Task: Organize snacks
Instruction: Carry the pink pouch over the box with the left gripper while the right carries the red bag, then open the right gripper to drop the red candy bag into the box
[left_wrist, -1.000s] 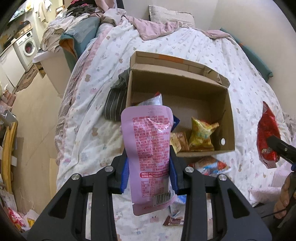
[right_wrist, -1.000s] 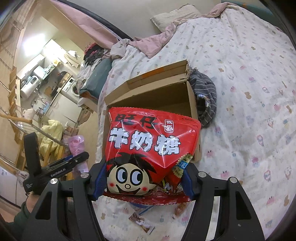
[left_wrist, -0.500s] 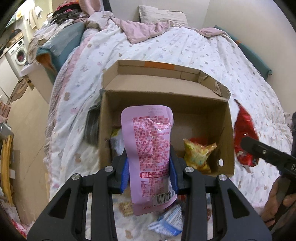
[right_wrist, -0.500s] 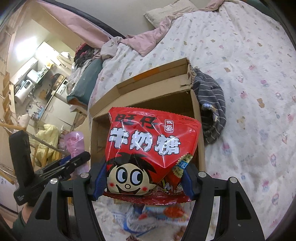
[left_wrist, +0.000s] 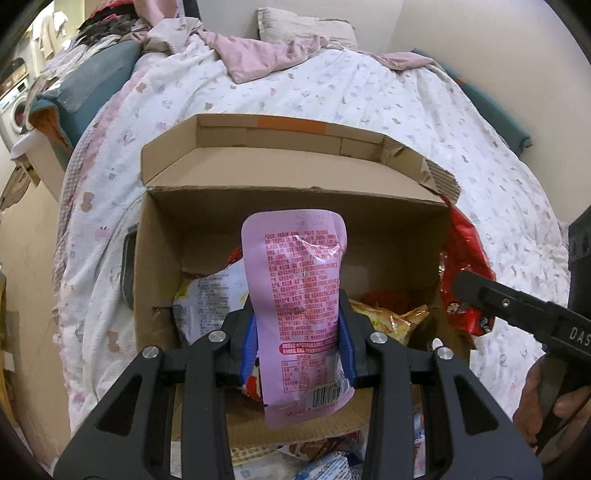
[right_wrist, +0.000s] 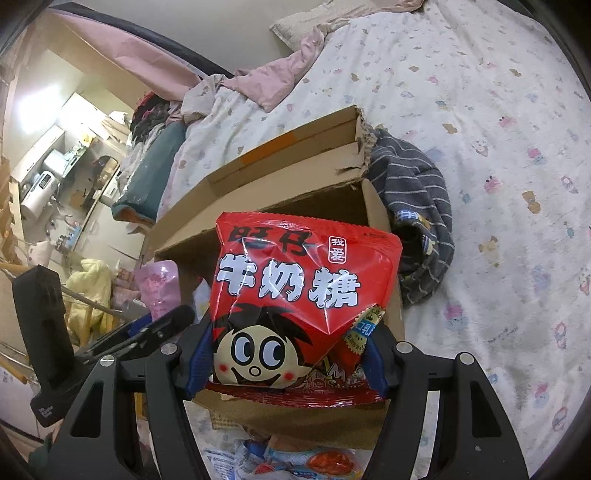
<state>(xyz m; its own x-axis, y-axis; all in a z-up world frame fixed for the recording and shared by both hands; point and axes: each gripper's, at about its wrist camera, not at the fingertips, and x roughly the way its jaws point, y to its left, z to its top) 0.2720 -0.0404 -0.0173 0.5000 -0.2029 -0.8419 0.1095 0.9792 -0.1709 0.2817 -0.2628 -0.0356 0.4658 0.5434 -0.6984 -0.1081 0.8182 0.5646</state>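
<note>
Gripping pink pouch (left_wrist: 295, 295), glossy red bag (right_wrist: 303, 295)

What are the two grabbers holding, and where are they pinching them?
The left gripper pinches the pink pouch by its lower side edges. The right gripper pinches the red candy bag near its bottom corners.

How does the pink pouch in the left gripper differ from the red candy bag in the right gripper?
The pink plastic pouch is tall and narrow, printed with small text and a barcode. The red candy bag is wider, with large white characters and a cartoon face. Both stand upright, each clamped between blue gripper pads, left gripper and right gripper, before the open cardboard box.
</note>
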